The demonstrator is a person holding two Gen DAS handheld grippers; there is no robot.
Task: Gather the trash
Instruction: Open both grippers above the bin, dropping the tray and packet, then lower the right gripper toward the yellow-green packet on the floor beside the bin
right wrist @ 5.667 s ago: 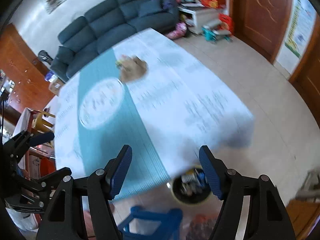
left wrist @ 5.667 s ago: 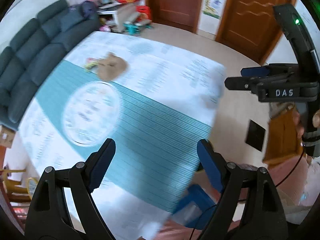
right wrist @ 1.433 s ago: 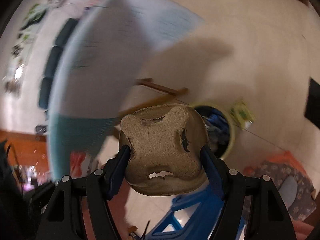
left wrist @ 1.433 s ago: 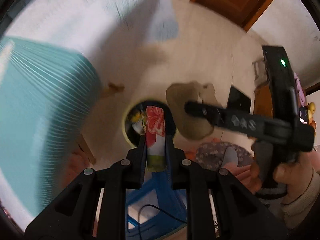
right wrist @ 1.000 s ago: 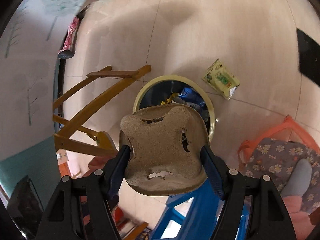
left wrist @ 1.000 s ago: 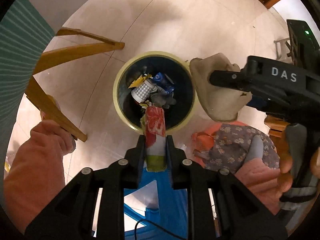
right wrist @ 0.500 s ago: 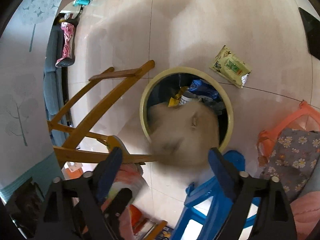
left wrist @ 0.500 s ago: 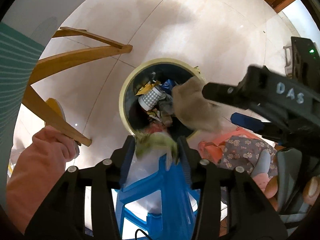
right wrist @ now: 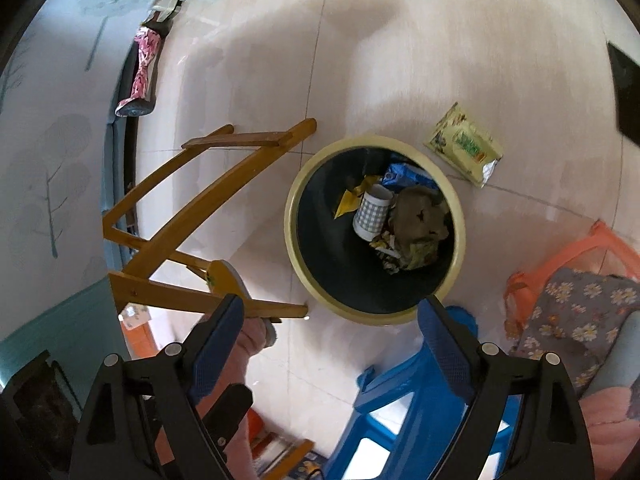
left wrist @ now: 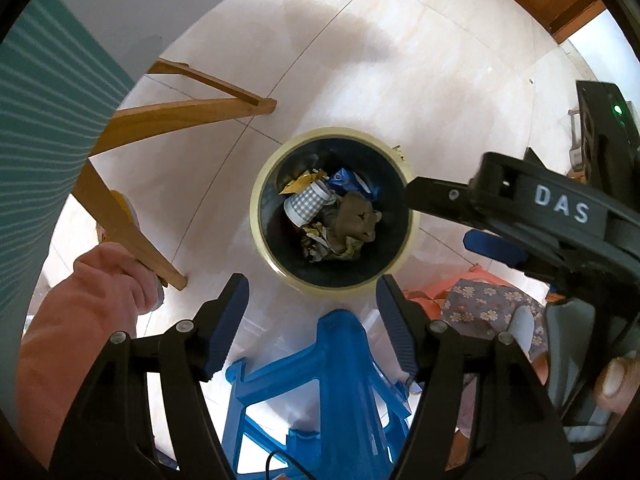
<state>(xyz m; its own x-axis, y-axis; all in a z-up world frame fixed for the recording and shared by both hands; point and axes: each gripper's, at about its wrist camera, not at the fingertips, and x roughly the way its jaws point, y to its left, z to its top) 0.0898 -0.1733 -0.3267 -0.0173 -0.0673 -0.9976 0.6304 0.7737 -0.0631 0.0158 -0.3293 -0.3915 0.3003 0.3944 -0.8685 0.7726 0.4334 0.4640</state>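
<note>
While left gripper [left wrist: 312, 320] fingers are opening, nothing between them, right gripper [right wrist: 332, 344] is gaping wide, empty. Brown pulp tray [right wrist: 420, 212] is lying in trash bin [right wrist: 294, 236], half burying wrappers beneath; yellow packet [right wrist: 464, 144] is sitting on floor at 1 o'clock of bin.

1. The left gripper [left wrist: 312, 312] is black, with angular arms that widen toward the base and carry round silver screws.
2. Its fingers [left wrist: 230, 320] are faced with dark blue ribbed pads.
3. The right gripper [right wrist: 332, 344] has the same build: black frame, silver screw heads, blue ribbed pads on the fingers [right wrist: 444, 352].
4. From the left wrist view, the right gripper's black body bears white letters "DAS", and a small green light glows on the black block above it.
5. A thin black cable loops at the bottom of the left gripper.
6. The person wears a fuzzy salmon-pink sleeve [left wrist: 76, 328].
7. A grey handle sits in the right hand [left wrist: 608, 380].
</note>
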